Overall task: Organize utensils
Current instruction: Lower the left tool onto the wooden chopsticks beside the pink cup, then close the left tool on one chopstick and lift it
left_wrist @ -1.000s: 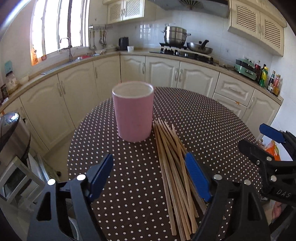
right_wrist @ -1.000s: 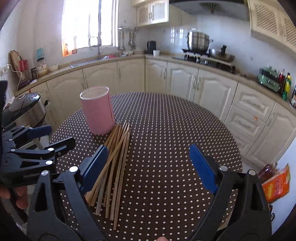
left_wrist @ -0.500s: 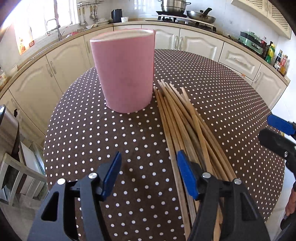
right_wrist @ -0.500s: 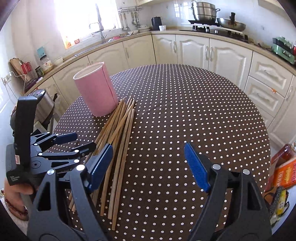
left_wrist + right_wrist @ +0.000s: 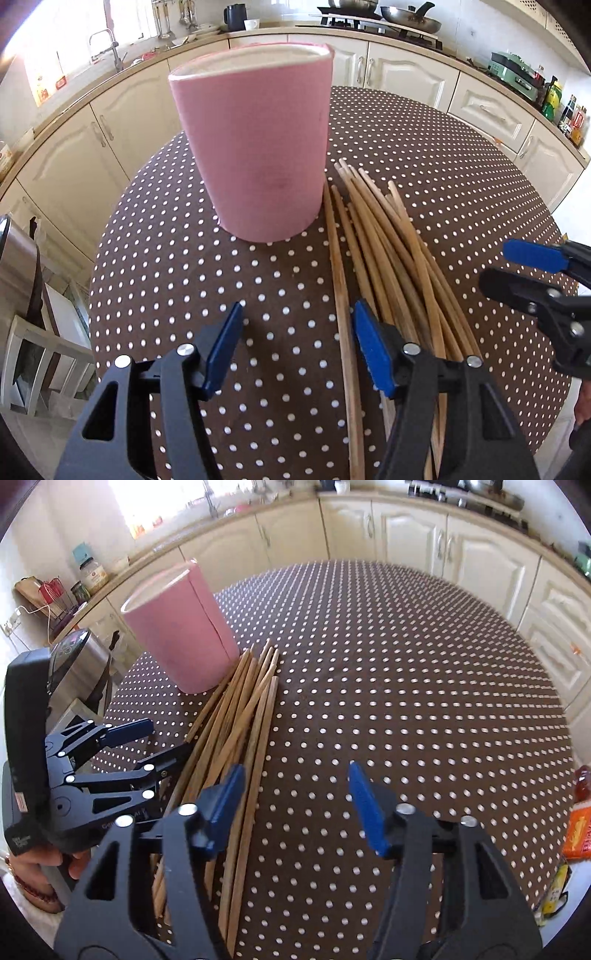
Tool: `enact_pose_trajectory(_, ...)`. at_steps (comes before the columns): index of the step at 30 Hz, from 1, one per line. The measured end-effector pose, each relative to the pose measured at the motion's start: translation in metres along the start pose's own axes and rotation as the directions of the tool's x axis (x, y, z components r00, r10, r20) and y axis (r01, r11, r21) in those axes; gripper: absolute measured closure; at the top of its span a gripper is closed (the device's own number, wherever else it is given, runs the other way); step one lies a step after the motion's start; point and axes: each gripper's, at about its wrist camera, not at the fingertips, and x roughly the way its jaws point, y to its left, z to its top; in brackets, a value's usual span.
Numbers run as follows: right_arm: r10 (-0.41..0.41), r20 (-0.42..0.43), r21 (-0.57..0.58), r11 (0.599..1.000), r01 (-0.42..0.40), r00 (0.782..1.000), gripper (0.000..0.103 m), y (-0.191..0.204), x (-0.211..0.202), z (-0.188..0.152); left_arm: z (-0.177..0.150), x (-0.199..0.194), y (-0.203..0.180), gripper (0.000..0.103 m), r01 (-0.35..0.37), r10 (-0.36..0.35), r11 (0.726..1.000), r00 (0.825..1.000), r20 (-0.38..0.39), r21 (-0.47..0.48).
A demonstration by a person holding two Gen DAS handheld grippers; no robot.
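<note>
A tall pink cup (image 5: 258, 147) stands upright on the brown dotted table (image 5: 443, 155). Several wooden chopsticks (image 5: 391, 251) lie in a loose bundle just right of it, tips beside its base. My left gripper (image 5: 297, 347) hovers low over the near end of the bundle. Its jaws are closing, and the leftmost chopstick (image 5: 341, 302) lies between them close to the right pad, untouched. My right gripper (image 5: 295, 805) is also closing, with the rightmost chopstick (image 5: 264, 746) just inside its left pad. Each gripper shows in the other's view: the right gripper (image 5: 535, 277) and the left gripper (image 5: 159, 740).
Cream cabinets and a counter (image 5: 406, 70) curve around behind the table. A metal cooker (image 5: 85, 657) sits off the table's left edge, and an orange packet (image 5: 578, 834) lies beyond its right edge. A hand (image 5: 40, 867) holds the left gripper.
Both grippers have come down and forward toward the chopsticks, tilting more steeply at the table. Their jaws have narrowed. The cup looms larger in the left wrist view.
</note>
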Motion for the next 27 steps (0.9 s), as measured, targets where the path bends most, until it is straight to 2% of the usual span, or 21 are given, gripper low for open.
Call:
enact_pose_trajectory(4,0.007,-0.088,-0.025,1.0,-0.01,0.996,0.058,0.006,0.017,0.015,0.014,0.005,0.001,0.051,0.015,-0.015,1.0,1.0,-0.019,0.014)
enact_pose_trajectory(7,-0.022,-0.134,-0.047,0.999,0.016,0.991,0.068,0.012,0.029,0.023,0.019,0.008,0.003,0.061,0.017,-0.016,1.0,0.999,-0.033,0.015)
enact_pose_trajectory(9,-0.045,-0.151,-0.064,0.997,0.036,0.988,0.068,0.017,0.034,0.026,0.023,0.01,0.005,0.066,0.015,-0.014,1.0,0.999,-0.042,0.018)
enact_pose_trajectory(17,-0.077,-0.223,-0.112,0.992,0.053,0.972,0.069,0.044,0.053,0.041,0.026,0.014,-0.001,0.067,0.019,-0.017,0.999,0.998,-0.059,0.033)
enact_pose_trajectory(20,-0.088,-0.234,-0.114,0.991,0.063,0.968,0.072,0.049,0.061,0.048,0.032,0.015,-0.005,0.077,0.033,-0.03,0.999,0.997,-0.069,0.039)
enact_pose_trajectory(22,-0.112,-0.251,-0.12,0.989,0.084,0.962,0.086,0.05,0.065,0.053,0.037,0.017,-0.008,0.086,0.037,-0.034,0.998,0.997,-0.076,0.043)
enact_pose_trajectory(24,-0.117,-0.265,-0.12,0.989,0.088,0.957,0.088,0.051,0.067,0.057,0.041,0.02,-0.014,0.096,0.05,-0.046,0.998,0.995,-0.088,0.049)
enact_pose_trajectory(27,-0.154,-0.274,-0.143,0.983,0.118,0.949,0.093,0.057,0.07,0.064,0.048,0.023,-0.02,0.097,0.051,-0.047,0.998,0.994,-0.101,0.044)
